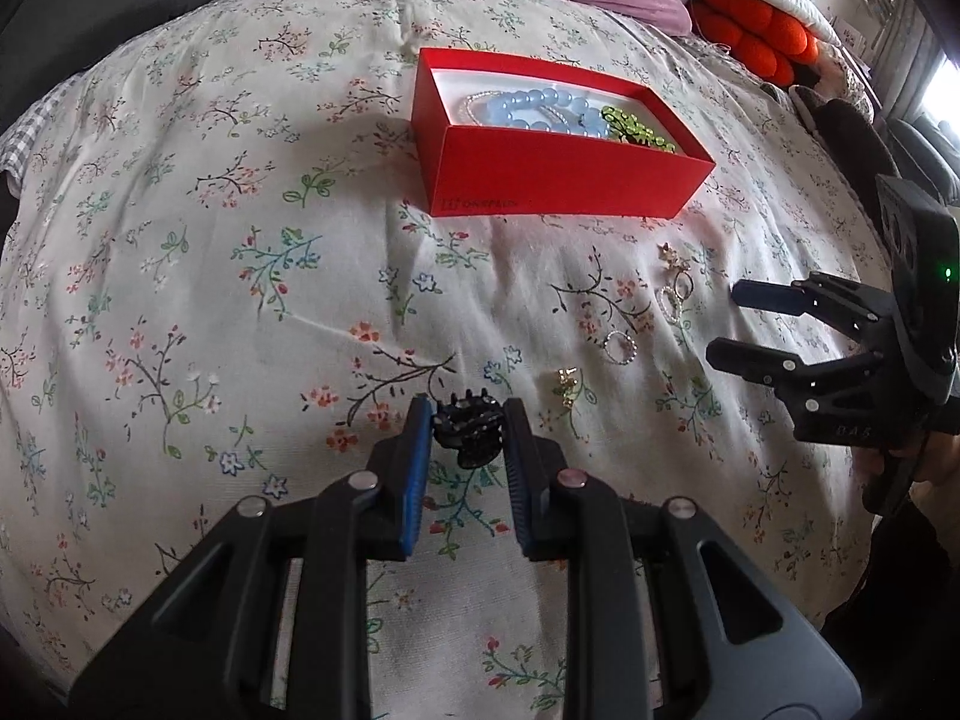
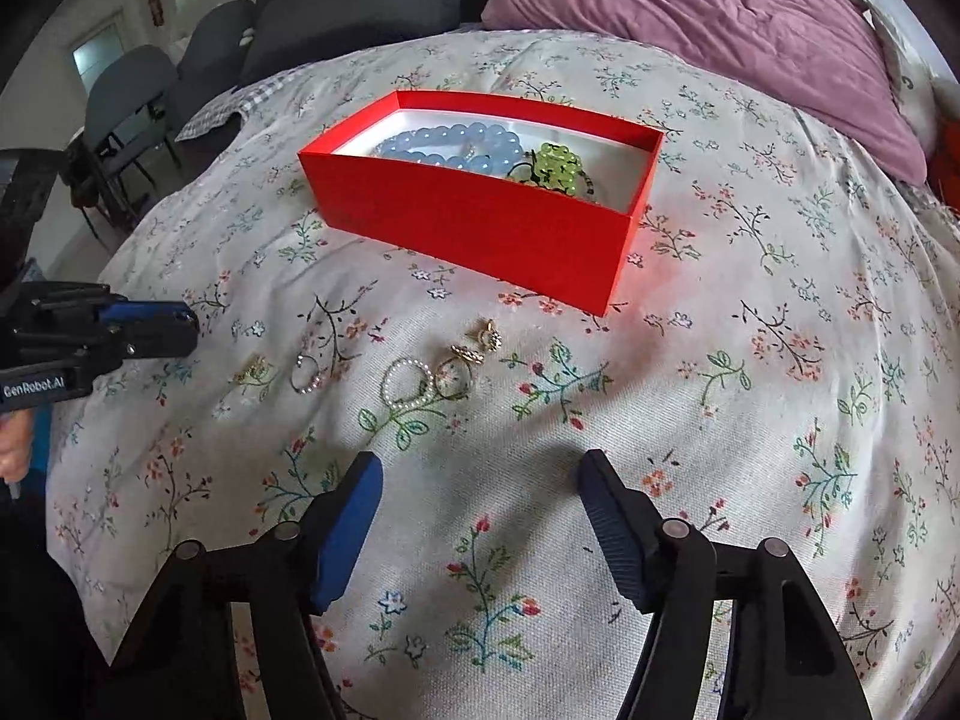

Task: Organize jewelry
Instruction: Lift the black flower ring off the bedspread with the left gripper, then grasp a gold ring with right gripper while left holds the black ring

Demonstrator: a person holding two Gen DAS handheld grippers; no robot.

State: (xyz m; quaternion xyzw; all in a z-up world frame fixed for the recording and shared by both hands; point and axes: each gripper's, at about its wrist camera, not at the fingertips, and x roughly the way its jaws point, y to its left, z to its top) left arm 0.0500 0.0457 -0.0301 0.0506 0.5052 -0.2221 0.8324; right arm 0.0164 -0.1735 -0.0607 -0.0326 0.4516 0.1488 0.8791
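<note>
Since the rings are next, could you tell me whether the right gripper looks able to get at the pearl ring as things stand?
Probably yes. The right gripper has open, empty jaws, and the pearl ring lies flat on the bedspread just ahead of it, with nothing between. A gold ring touches it, so that one may get nudged.

1. My right claw [image 2: 480, 531] sits low in the frame, its two fingers standing apart over the floral bedspread [image 2: 750, 420] with only bare cloth between them.
2. Ahead of it, a row of small pieces lies on the bed: a pearl ring [image 2: 410, 385], a gold ring [image 2: 456, 373] touching it, a gold earring [image 2: 489, 333] nearer the box, a thin beaded ring [image 2: 306, 375] and a small gold charm [image 2: 255, 369] off to the left.
3. Beyond them stands the red box [image 2: 480, 222], holding a blue bead bracelet [image 2: 456, 147] and a green bead piece [image 2: 549, 165].
4. My left claw [image 2: 180, 324] reaches in from the left edge; I cannot tell what it grips.
5. A purple pillow [image 2: 720, 30] lies at the far end.
</note>
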